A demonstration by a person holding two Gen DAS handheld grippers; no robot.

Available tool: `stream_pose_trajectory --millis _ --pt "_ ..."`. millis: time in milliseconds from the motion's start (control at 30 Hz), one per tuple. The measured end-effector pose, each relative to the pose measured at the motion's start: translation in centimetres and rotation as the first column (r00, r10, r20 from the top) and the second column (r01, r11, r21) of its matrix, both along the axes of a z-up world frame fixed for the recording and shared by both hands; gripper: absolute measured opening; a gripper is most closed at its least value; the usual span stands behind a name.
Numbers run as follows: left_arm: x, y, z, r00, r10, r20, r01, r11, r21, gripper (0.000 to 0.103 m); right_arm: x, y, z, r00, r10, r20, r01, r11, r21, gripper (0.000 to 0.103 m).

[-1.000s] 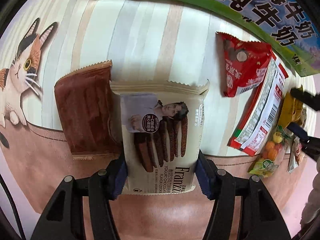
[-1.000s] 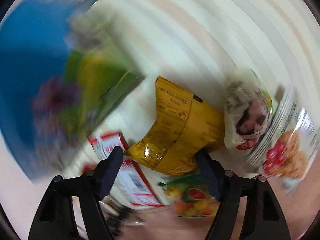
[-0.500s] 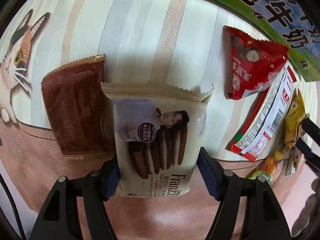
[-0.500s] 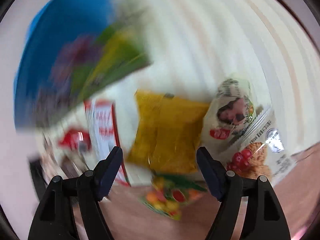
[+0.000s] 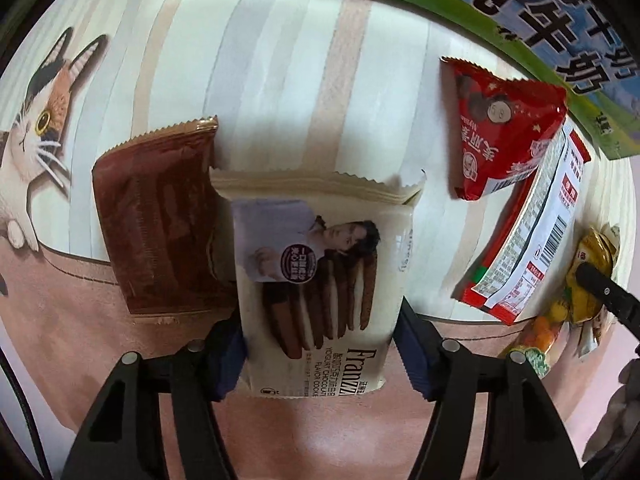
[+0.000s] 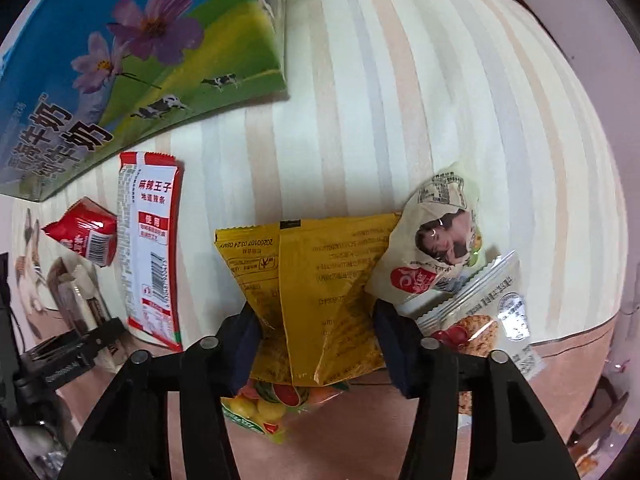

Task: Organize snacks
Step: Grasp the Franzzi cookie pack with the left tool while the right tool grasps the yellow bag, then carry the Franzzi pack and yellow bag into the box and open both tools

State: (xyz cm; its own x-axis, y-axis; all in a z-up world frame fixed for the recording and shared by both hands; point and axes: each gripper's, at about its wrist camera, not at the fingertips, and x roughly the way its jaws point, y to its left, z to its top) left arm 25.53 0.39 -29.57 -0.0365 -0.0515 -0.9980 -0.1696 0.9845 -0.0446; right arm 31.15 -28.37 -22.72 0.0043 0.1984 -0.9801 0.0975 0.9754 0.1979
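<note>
A cream chocolate-cookie pack (image 5: 320, 260) lies on the striped tablecloth (image 5: 280, 80), its left edge against a brown pack (image 5: 160, 220). My left gripper (image 5: 320, 344) points down astride the cookie pack's near end. Its jaws are closing; the left pad touches the pack and a thin gap shows at the right pad. My right gripper (image 6: 316, 340) is closing on a yellow pack (image 6: 328, 280), which creases between the pads. A fruit-candy bag (image 6: 260, 404) lies under the yellow pack. In the left wrist view the yellow pack (image 5: 592, 256) shows at the far right.
A large milk carton box (image 6: 140, 60) stands at the back. A long red-and-white pack (image 6: 150, 248) and a red pouch (image 6: 84, 236) lie between the two grippers. A cream pouch (image 6: 436, 240) and a clear cereal-bar pack (image 6: 480, 320) sit right of the yellow pack.
The left gripper has sunk closer to the table with the cookie pack between its jaws. The right view has rolled and steadied; its jaws have narrowed onto the yellow pack.
</note>
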Motion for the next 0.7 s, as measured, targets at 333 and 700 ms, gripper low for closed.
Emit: stream_pose_trajectory --millis 333,700 --pt "0.1 -0.9 0.8 1.000 -0.009 0.019 0.009 1.000 0.017 0.057 -0.4 -4.7 -1.7 0.997 -0.075 -0.007 0.075 0.996 0.056 0.059" --pt "-2.2 -2.9 6.5 0.991 -0.069 0.111 0.070 0.998 0.002 0.056 -4.7 -1.3 1.7 0.996 0.003 0.088 -0.006 0.999 0.035 0.055"
